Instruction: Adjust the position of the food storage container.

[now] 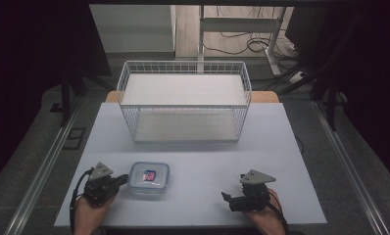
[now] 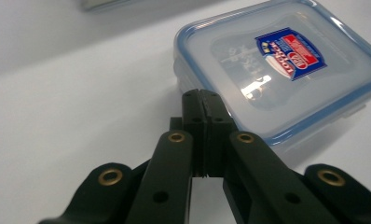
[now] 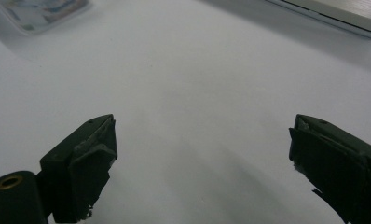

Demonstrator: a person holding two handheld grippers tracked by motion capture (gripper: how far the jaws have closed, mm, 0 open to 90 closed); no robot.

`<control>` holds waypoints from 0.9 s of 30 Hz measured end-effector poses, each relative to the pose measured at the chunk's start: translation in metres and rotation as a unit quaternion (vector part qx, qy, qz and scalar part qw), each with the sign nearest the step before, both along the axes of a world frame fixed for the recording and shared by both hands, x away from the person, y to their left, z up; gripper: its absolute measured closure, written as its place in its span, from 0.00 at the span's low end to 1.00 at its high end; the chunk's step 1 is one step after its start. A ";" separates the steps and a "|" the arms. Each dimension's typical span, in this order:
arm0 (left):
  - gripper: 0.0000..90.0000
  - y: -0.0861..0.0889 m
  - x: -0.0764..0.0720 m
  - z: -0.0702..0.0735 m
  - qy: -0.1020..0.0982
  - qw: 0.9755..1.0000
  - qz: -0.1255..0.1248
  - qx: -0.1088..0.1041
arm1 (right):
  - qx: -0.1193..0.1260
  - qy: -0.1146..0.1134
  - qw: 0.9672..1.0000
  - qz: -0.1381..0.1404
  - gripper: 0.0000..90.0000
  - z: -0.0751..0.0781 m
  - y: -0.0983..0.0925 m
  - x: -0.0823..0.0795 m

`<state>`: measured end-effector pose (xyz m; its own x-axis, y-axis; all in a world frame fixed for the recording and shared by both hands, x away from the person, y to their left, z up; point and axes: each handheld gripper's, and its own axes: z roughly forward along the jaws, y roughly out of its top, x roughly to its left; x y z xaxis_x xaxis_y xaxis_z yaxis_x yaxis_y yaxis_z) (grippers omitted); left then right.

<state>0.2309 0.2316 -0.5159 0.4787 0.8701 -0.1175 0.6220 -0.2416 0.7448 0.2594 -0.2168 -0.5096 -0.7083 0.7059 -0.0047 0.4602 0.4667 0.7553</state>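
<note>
My left hand: it comes in at the lower left of the high view, wrapped round the back of its tool, forearm running off the bottom edge.
My left gripper: lying low over the table, nose turned toward the right of the frame; in its own view my jaws are pressed together with nothing between them, the tips right at the near edge of the box, and I cannot tell whether they touch it.
Plastic box: a clear, square, lidded container with a blue seal and a red-and-blue label, sitting flat in the lower left of the high view, just beside my left gripper; it takes up the upper right of the left gripper view.
My right hand: lower right of the high view, gripping from behind.
My right gripper: pointing toward the left of the frame, well apart from the box; in its own view my jaws stand wide apart over bare table.
Wire basket: white, standing at the top centre of the high view.
Table: plain white top.
</note>
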 end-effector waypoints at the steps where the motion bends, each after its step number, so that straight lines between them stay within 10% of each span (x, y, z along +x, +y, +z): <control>1: 1.00 -0.005 0.001 0.001 -0.002 1.000 -0.006 0.001 | 0.000 -0.002 1.000 0.004 0.08 0.000 0.000 0.000; 23: 1.00 -0.096 0.031 0.000 -0.016 0.994 -0.107 -0.026 | -0.006 0.006 1.000 0.012 0.09 -0.001 0.001 0.000; 26: 0.93 -0.089 0.030 0.003 -0.012 0.994 -0.103 -0.035 | -0.008 0.005 1.000 0.014 0.09 0.000 0.001 -0.001; 27: 0.71 -0.082 0.031 0.004 -0.003 0.994 -0.094 -0.048 | -0.007 0.006 1.000 0.015 0.09 0.000 0.000 -0.001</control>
<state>0.2623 0.1492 -0.5123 0.6333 0.7498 -0.1918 0.5674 -0.2812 0.7740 0.2582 -0.2166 -0.5099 -0.7289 0.6846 -0.0066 0.4544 0.4910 0.7433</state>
